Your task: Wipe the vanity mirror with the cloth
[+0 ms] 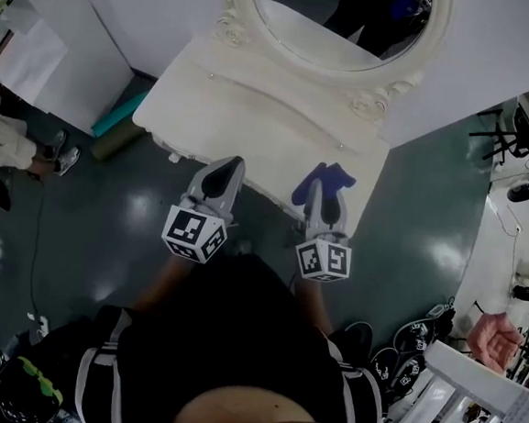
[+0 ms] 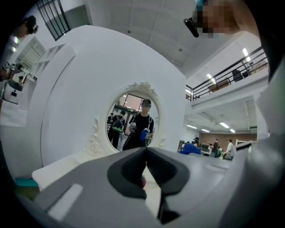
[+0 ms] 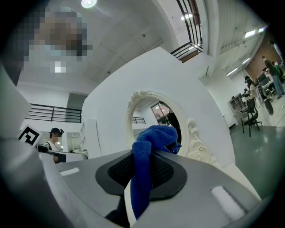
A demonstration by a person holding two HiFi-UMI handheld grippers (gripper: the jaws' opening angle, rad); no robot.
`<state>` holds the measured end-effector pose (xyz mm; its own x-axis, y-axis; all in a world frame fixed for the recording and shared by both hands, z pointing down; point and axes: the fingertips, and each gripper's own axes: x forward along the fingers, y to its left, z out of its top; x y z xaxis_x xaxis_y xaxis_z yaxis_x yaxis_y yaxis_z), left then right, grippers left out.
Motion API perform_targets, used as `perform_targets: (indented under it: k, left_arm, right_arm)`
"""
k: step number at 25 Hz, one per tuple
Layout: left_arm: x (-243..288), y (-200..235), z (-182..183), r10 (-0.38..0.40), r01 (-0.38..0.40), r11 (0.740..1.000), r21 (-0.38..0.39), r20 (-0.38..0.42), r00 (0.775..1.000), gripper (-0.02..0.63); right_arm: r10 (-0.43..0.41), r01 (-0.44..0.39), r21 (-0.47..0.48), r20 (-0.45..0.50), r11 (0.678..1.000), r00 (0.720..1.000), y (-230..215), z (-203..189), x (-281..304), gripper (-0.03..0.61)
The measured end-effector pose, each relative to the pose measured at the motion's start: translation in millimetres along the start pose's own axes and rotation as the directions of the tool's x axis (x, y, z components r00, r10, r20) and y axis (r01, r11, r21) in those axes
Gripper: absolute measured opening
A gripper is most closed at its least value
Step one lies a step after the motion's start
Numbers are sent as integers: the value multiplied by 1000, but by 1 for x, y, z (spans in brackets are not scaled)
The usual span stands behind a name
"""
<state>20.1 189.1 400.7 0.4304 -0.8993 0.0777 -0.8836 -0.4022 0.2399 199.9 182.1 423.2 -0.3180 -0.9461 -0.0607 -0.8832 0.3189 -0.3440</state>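
An oval vanity mirror (image 1: 341, 19) in an ornate white frame stands at the back of a white vanity table (image 1: 255, 113). My right gripper (image 1: 324, 198) is shut on a blue cloth (image 1: 324, 184), which bunches out past the jaw tips (image 3: 153, 142). It hovers over the table's near edge, short of the mirror (image 3: 162, 118). My left gripper (image 1: 223, 182) is shut with nothing between its jaws, level with the right one. The mirror (image 2: 131, 124) sits ahead of it and reflects the person holding the cloth.
A white wall panel (image 1: 144, 11) rises behind the table. A teal box (image 1: 116, 115) lies on the dark floor to its left. White racks and dark shoes (image 1: 417, 358) crowd the right. Another person's hand (image 1: 493, 336) shows at right; someone sits at far left (image 1: 13, 142).
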Motion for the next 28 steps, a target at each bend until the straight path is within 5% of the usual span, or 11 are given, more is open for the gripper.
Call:
perform_targets:
  k: [15, 28]
  left_arm:
    - [82, 105, 48, -109, 109, 994, 7, -8, 994, 11]
    - [127, 177, 94, -268, 268, 963, 19, -10, 963, 11]
  right_arm:
    - [-131, 133, -30, 58, 991, 990, 20, 0, 112, 77]
    - [-277, 280, -3, 146, 960, 950, 53, 3, 181, 77]
